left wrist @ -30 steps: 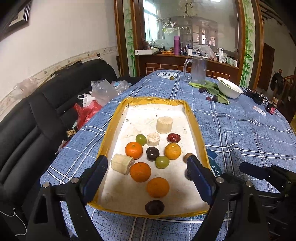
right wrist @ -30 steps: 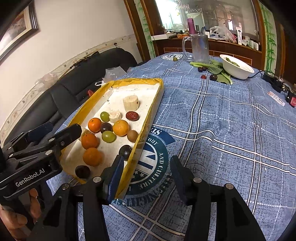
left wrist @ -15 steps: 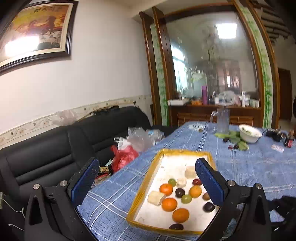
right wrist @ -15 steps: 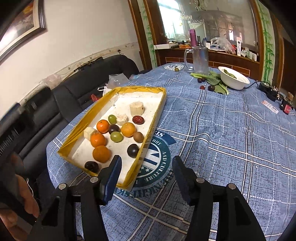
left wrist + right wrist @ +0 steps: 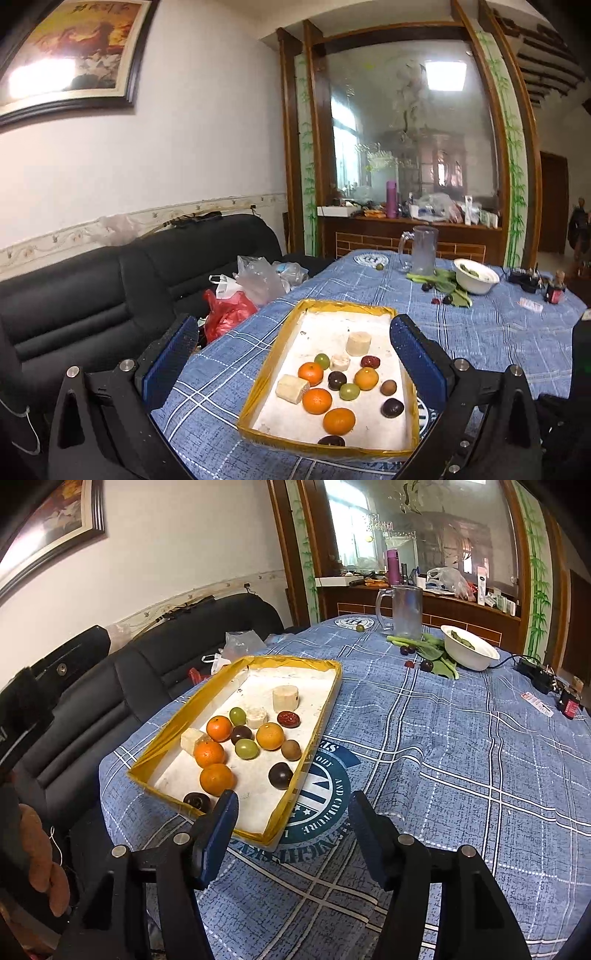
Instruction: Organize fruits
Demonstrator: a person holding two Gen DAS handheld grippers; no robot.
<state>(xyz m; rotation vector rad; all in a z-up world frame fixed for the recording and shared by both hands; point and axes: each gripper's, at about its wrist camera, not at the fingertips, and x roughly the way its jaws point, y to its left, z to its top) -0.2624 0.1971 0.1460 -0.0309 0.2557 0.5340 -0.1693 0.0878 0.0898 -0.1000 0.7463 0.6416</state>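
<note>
We hold the left tool [image 5: 293, 363] and right tool [image 5: 293, 821] above the near edge of the surface [image 5: 461, 746], both with fingers apart and empty. The fruits (oranges [image 5: 317, 400], grapes, dark plums) lie in the yellow-rimmed tray [image 5: 328, 698] at left.

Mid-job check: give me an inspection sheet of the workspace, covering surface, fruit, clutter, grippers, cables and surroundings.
Surface: blue plaid tablecloth, round printed emblem beside the tray.
Job's things: yellow-rimmed shallow tray holding four oranges, two green grapes, three dark plums, a red date, a brown round fruit and three pale cut chunks.
Clutter: clear glass pitcher, white bowl, leafy greens, loose dark fruits by them.
Grippers: left gripper open, empty; right gripper open, empty, at the tray's near corner.
Cables: black power adapter with cord.
Surroundings: black leather sofa, plastic bags.
</note>
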